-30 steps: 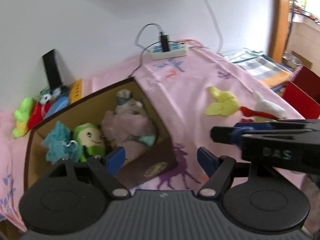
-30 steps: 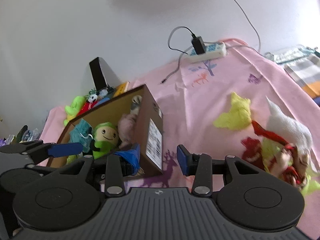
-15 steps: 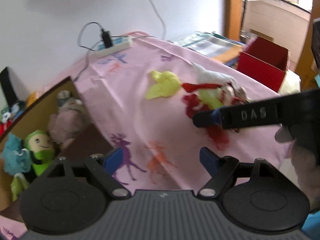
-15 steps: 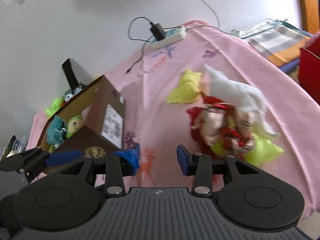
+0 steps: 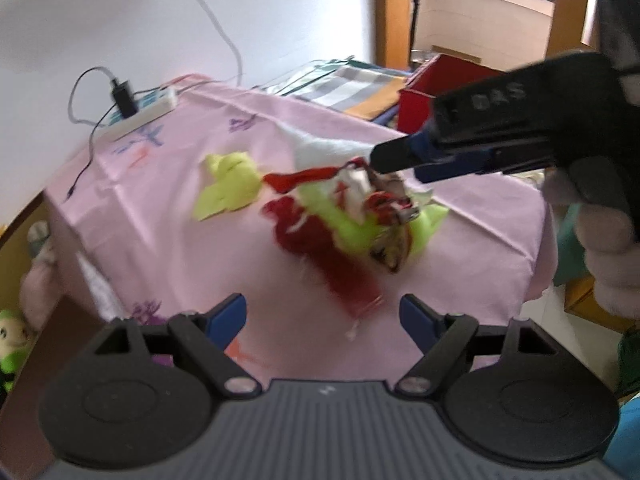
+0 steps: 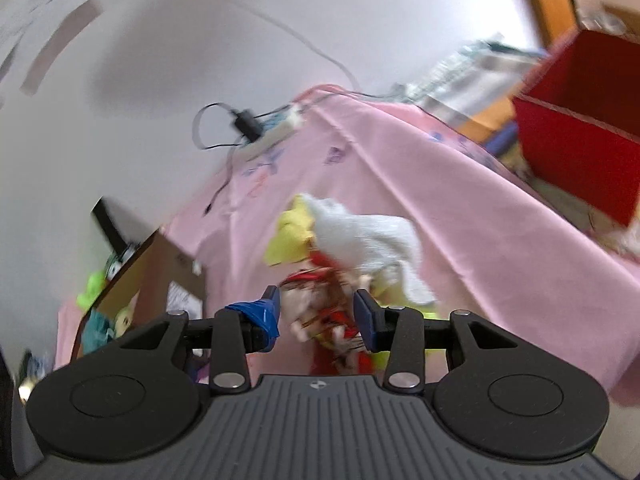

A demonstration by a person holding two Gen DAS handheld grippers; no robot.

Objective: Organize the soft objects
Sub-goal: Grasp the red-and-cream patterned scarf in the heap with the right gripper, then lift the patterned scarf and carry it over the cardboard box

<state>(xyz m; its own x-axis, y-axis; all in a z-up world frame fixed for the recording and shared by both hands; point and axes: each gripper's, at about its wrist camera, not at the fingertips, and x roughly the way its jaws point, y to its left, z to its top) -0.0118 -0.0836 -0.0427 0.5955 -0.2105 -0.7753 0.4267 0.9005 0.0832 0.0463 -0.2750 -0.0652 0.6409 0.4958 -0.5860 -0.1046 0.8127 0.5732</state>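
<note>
A pile of soft toys lies on the pink cloth: a red and cream doll, a white plush, a yellow-green plush and red fabric. My right gripper is open with its fingertips on either side of the doll; it also shows in the left wrist view reaching in from the right. My left gripper is open and empty, just in front of the pile. A brown cardboard box with several plush toys stands to the left.
A white power strip with a black charger and cables lies at the back of the cloth. A red box stands beyond the right edge. Striped fabric lies behind. A white wall is at the back.
Both grippers swung right from the box toward the pile. My right gripper came down over the doll, which now sits between its open fingers.
</note>
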